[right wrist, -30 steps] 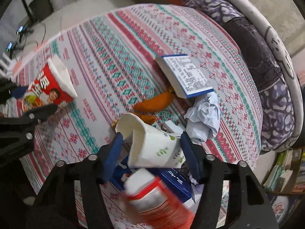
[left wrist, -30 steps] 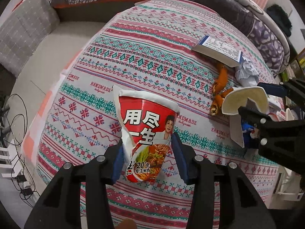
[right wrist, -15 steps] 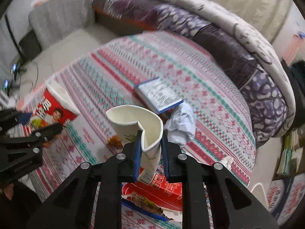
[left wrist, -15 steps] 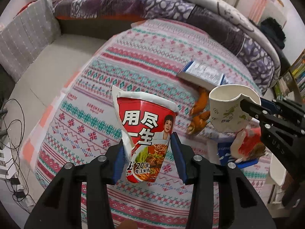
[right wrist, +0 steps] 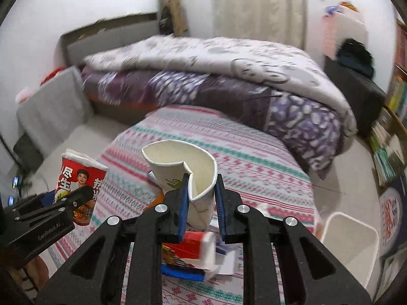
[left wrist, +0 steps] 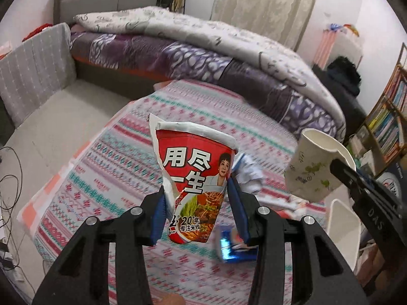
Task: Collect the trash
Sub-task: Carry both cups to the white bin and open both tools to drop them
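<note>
My left gripper (left wrist: 197, 212) is shut on a red instant noodle cup (left wrist: 194, 175), crushed and held upright above the patterned mat (left wrist: 106, 162). The noodle cup also shows in the right wrist view (right wrist: 80, 183). My right gripper (right wrist: 202, 211) is shut on a crumpled white paper cup (right wrist: 188, 170) with green leaf print. The paper cup also shows at the right of the left wrist view (left wrist: 314, 167). A white trash bin (right wrist: 348, 241) stands on the floor at lower right, also seen in the left wrist view (left wrist: 343, 228).
More litter lies on the mat under the grippers: a red packet (right wrist: 189, 246), a blue box (left wrist: 234, 250) and crumpled white paper (left wrist: 250, 175). A bed with a purple quilt (left wrist: 203, 58) lies behind. A bookshelf (left wrist: 389, 124) stands right. Cables (left wrist: 10, 190) lie left.
Both grippers have lifted their cups well above the mat and tilted up, so the bed and room now fill the views. The right gripper's jaws closed tighter on the paper cup.
</note>
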`<state>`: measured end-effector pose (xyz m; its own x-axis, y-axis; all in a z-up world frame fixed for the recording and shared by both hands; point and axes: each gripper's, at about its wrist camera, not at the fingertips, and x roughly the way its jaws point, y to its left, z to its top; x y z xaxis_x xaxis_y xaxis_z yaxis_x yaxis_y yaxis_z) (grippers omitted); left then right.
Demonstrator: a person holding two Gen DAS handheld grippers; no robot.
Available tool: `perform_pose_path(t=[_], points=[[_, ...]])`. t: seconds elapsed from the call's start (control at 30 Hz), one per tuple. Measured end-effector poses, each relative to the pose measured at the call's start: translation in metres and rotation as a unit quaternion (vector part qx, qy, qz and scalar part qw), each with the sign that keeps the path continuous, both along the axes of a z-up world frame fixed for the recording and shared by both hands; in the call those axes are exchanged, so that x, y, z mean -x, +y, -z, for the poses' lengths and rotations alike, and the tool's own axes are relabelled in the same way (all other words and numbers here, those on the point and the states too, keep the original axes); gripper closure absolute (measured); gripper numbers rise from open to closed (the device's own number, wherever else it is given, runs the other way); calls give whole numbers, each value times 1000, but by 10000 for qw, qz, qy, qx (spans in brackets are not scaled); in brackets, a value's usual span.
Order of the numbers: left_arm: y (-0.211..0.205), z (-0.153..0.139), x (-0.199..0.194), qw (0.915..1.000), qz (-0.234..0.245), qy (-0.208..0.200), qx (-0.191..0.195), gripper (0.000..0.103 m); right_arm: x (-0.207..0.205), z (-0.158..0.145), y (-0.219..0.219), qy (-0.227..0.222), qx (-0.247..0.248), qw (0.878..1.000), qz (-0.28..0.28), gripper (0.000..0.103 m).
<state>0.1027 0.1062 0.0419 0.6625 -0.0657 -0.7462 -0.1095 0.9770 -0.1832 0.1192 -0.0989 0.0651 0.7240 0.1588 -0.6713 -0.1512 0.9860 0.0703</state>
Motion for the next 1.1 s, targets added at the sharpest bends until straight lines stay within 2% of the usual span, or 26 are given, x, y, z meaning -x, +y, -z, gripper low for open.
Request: perform_pose_path(t=[0.23,0.53,0.83,1.1], points=[[-39,-3,0,9996,188,-233,-16,58,20,-1,-54,-255,-208,9970,697,85],[-85,-2,0,9980,417,-468,-53,58,32,13,-128,-140,-641,9854,1572,85],[-150,7,2,9939,975,-482,-162,58,47,20,-193,80,-860,9676,2373,84],[-211,17,7,9865,1588,-375,-161,58,67,25,-256,331,-1102,9430,3122,79]])
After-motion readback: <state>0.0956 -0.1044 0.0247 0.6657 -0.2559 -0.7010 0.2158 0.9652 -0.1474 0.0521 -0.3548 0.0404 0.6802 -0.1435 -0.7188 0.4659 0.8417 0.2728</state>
